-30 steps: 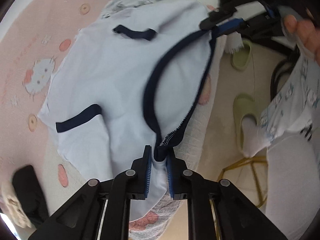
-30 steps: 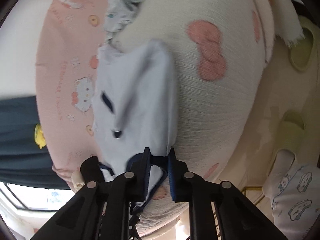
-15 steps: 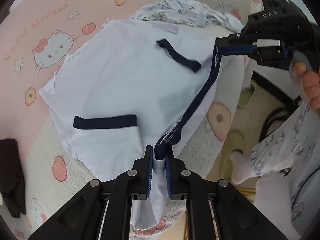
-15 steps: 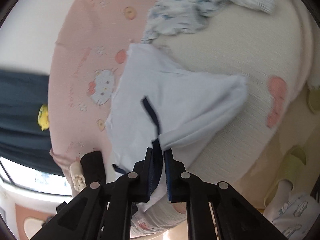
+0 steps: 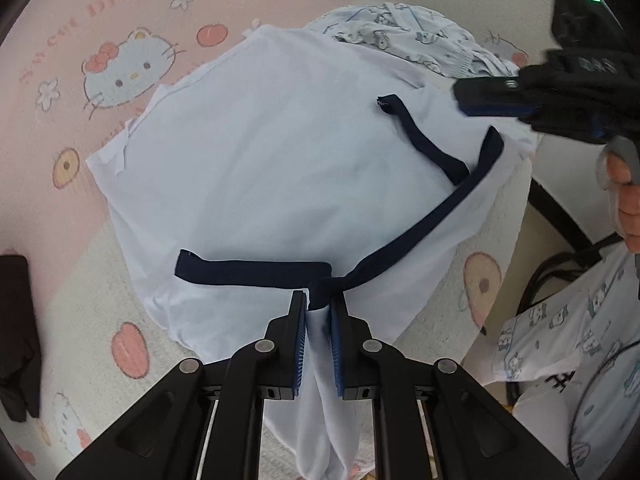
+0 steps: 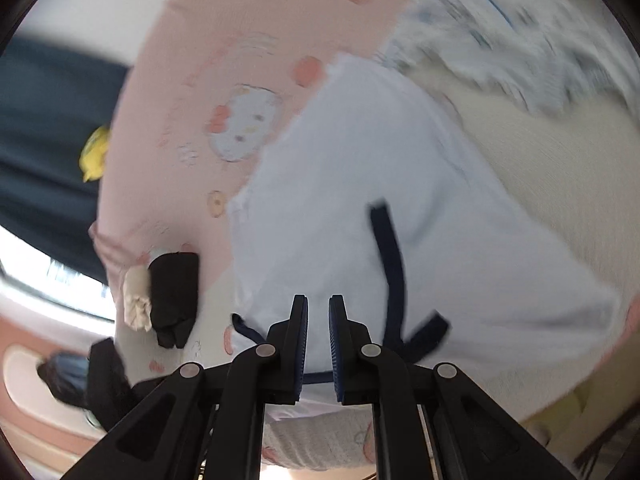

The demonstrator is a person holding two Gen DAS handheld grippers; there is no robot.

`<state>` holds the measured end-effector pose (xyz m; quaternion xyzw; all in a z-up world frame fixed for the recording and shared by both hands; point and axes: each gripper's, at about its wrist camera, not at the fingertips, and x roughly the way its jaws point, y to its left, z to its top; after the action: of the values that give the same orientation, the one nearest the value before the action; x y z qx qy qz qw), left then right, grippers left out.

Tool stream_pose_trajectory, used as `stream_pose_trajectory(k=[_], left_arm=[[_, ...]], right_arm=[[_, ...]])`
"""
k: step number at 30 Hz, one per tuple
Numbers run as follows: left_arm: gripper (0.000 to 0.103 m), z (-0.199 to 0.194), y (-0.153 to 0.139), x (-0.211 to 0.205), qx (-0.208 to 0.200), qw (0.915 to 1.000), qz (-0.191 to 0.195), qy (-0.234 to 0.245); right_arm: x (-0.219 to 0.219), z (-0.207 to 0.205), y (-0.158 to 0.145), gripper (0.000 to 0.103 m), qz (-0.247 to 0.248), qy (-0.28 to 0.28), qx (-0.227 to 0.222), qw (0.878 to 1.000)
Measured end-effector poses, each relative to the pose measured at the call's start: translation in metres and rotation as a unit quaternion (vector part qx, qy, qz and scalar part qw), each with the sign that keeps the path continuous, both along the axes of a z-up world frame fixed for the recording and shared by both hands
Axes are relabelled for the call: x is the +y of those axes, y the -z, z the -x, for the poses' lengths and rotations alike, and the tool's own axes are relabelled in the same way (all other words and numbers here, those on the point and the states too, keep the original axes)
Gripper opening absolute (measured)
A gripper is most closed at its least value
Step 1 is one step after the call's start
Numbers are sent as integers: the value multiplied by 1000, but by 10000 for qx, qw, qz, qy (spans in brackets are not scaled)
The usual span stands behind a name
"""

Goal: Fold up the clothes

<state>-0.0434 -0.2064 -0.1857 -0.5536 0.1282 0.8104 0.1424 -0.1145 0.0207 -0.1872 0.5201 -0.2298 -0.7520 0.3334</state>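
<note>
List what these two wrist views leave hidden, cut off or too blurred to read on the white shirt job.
- Pale white shirt with navy trim: its near end drops behind the left gripper, left wrist view.
- Right gripper: motion blur hides whether cloth sits between the fingers, right wrist view.
- Patterned light-blue garment: print smeared, right wrist view.
- Black folded item: cut by the frame edge, left wrist view.

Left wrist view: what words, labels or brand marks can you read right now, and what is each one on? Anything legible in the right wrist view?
"Sweet Dream" - pink script on the pink blanket, beside the cartoon cat face.
Pale lettering on the right gripper body - too blurred to read.
Dark marks on the person's patterned clothing - not readable.
Right wrist view: motion-blurred, no readable text.
</note>
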Motion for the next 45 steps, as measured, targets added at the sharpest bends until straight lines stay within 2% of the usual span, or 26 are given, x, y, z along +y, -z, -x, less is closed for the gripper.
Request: stream_pose_trajectory(k=[1,2,3,5,7,10,12,16,22,25,26,27,28,30,36,41,45], left_arm=[[10,0,0,-1,-5,10000,-5,-22],[10,0,0,-2,-18,10000,-9,-41],[10,0,0,-3,-31,10000,-14,-62],[10,1,1,-8,-80,9998,-122,-165],[10,3,2,-13,-167,9991,-265,-300],[10,9,5,-18,-325,9970,-475,-513],[10,7,5,-19,-370,9961,-538,-593],[10,1,2,-19,-412,9948,-618,-690],[10,2,7,-21,-519,9938,-604,-781],[10,2,8,-20,-548,9936,-593,-795],[10,2,7,-20,-549,9935,-605,-795],[10,1,6,-20,-550,9934,-617,-795],[10,1,6,-20,-551,9933,-630,-795],[10,0,2,-20,-540,9933,-656,-787],[10,5,-18,-26,-527,9916,-845,-829],[10,14,-20,-31,-397,9928,-758,-839],[10,29,-8,-36,-485,9918,-712,-943]], right_arm=[[-2,-1,-6,12,-308,-160,244,9991],[-3,-1,-11,23,-647,-321,493,9962],[-5,-2,-15,38,-1038,-458,751,9907],[-3,-3,-19,46,-1579,-763,1081,9786],[1,-4,-19,46,-1830,-1090,1164,9701],[6,-10,-16,55,-2020,-1644,1339,9562],[7,-18,-12,55,-2152,-2045,1508,9430],[4,-33,8,55,-2595,-2785,1557,9115],[-5,-33,21,55,-2949,-2934,1790,8916],[-10,-35,23,54,-3186,-3015,2000,8761],[-12,-35,24,42,-3281,-3058,2033,8704],[-14,-36,24,16,-3375,-3101,2066,8644],[-16,-36,26,7,-3539,-3090,2085,8578],[-17,-35,24,6,-3597,-2990,2087,8589],[-13,-24,-2,5,-3302,-2648,2100,8813],[-17,-5,-16,5,-3291,-2471,2247,8833],[-27,14,-5,5,-3290,-2430,2074,8886]])
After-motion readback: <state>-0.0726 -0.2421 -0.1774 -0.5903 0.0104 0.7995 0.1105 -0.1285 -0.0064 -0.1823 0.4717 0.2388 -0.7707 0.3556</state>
